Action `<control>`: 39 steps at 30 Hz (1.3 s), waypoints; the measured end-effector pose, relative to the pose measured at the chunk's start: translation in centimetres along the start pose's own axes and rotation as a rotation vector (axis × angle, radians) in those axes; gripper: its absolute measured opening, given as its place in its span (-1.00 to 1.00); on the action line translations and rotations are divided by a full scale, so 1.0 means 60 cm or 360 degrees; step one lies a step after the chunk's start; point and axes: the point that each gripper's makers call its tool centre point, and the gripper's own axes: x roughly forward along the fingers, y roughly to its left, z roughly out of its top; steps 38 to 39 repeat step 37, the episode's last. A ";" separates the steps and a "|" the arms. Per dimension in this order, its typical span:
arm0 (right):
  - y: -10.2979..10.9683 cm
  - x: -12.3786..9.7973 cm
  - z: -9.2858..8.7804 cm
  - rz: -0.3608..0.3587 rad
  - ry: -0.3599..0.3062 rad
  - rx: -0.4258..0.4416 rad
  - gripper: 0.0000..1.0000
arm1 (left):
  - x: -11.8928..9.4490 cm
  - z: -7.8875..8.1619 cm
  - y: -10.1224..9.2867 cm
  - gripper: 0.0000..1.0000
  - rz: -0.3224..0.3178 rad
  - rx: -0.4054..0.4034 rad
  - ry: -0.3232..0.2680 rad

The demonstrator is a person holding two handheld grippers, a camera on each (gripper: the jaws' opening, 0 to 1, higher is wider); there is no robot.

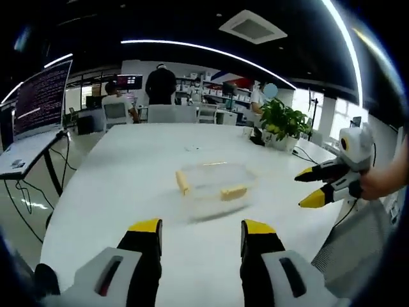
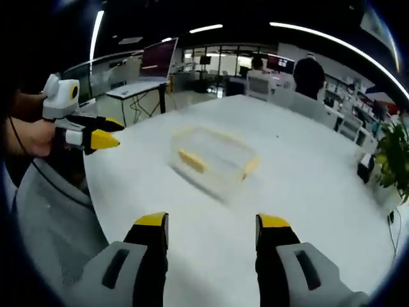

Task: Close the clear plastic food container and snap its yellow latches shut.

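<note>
**Both claws apart and off the container, latches yet to be pressed**

The left claw (image 1: 199, 233) hangs above the near edge of the white desk (image 1: 115, 173) with its yellow-tipped jaws spread and nothing between them. The right claw (image 2: 213, 229) is likewise apart and empty. In the left gripper view it comes in from the right, held in a person's hand (image 1: 383, 182), its tips parted and near the container but not touching it.

The clear plastic container (image 1: 214, 185) sits out in the middle of the desk, well clear of the potted plant (image 1: 281, 121) and the laptop on its stand (image 1: 41, 99). Yellow latches show on its sides: one at the left end (image 1: 183, 183), one along the near side (image 1: 234, 192). The right gripper view shows the same box (image 2: 214, 157) with a yellow latch (image 2: 192, 160) on its near long side. It is blurred; whether the lid is fully seated cannot be told.

In judgement, the box is light, thin-walled and slick, and looks empty, so it will likely skate across the smooth desk if pushed from one side. Better to steady it with one claw pressing down on the lid while the other pushes a latch against the wall. The stiff latches are the right place to bear on; the clear walls may flex or crack under pinching.
</note>
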 end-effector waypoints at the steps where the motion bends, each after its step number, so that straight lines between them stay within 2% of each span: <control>1: 0.001 -0.006 -0.002 -0.0021 -0.0006 0.0016 0.03 | -0.004 0.000 0.000 -0.14 0.0001 -0.0005 0.0003; 4: 0.006 -0.024 -0.008 -0.0070 -0.0019 0.0056 0.02 | -0.022 0.002 0.003 -0.14 0.0030 -0.0066 -0.0014; 8: 0.016 -0.049 -0.008 -0.0107 -0.0047 0.0072 0.01 | -0.043 0.005 0.003 -0.15 0.0089 -0.0075 -0.0047; 13: 0.025 -0.071 -0.008 -0.0157 -0.0092 0.0037 0.02 | -0.040 0.002 0.002 -0.16 0.0122 -0.0054 -0.0046; 16: 0.029 -0.069 -0.020 -0.0177 -0.0069 -0.0020 0.01 | -0.037 -0.004 0.000 -0.16 0.0147 -0.0015 -0.0023; 17: 0.030 -0.069 -0.015 -0.0172 -0.0079 -0.0034 0.00 | -0.037 0.003 0.000 -0.16 0.0165 0.0033 -0.0053; 19: 0.032 -0.071 -0.006 -0.0174 -0.0123 -0.0049 -0.01 | -0.037 0.005 -0.003 -0.16 0.0174 0.0086 -0.0049; 24: 0.037 -0.066 -0.014 -0.0145 -0.0088 -0.0060 -0.04 | -0.033 0.002 -0.005 -0.15 0.0195 0.0174 -0.0024; 32: 0.053 -0.061 -0.023 -0.0101 -0.0043 -0.0141 -0.09 | -0.035 0.002 -0.007 -0.16 0.0203 0.0215 -0.0032; 39: 0.052 -0.064 -0.021 -0.0103 -0.0060 -0.0127 -0.10 | -0.034 0.001 -0.009 -0.17 0.0203 0.0244 -0.0028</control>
